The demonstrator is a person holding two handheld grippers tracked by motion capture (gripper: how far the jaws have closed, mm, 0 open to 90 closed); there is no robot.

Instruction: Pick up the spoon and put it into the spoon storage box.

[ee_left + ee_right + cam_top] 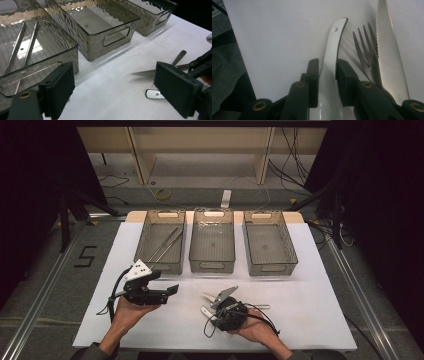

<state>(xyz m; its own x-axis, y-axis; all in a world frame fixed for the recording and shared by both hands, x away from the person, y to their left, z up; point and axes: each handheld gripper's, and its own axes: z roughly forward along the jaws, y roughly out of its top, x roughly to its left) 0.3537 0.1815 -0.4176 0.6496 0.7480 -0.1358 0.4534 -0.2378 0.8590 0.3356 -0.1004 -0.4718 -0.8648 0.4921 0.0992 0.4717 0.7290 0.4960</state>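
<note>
A white-handled utensil (333, 50) lies on the white table sheet beside a metal fork (364, 47) and a serrated knife (389, 50). My right gripper (327, 65) has its pads pressed against both sides of the white handle, low over the sheet near the front middle of the table (216, 310). My left gripper (167, 282) is held in the hand at the front left, pointing right, with nothing between its wide-apart jaws (117, 85). In the left gripper view the knife (145, 73) and the white handle tip (155, 94) lie ahead on the sheet.
Three clear smoky bins stand in a row at the back: left (165, 267), middle (212, 266), right (272, 268). Two long metal sticks (167, 244) lie in the left bin. The white sheet (310, 310) ends near the front edge.
</note>
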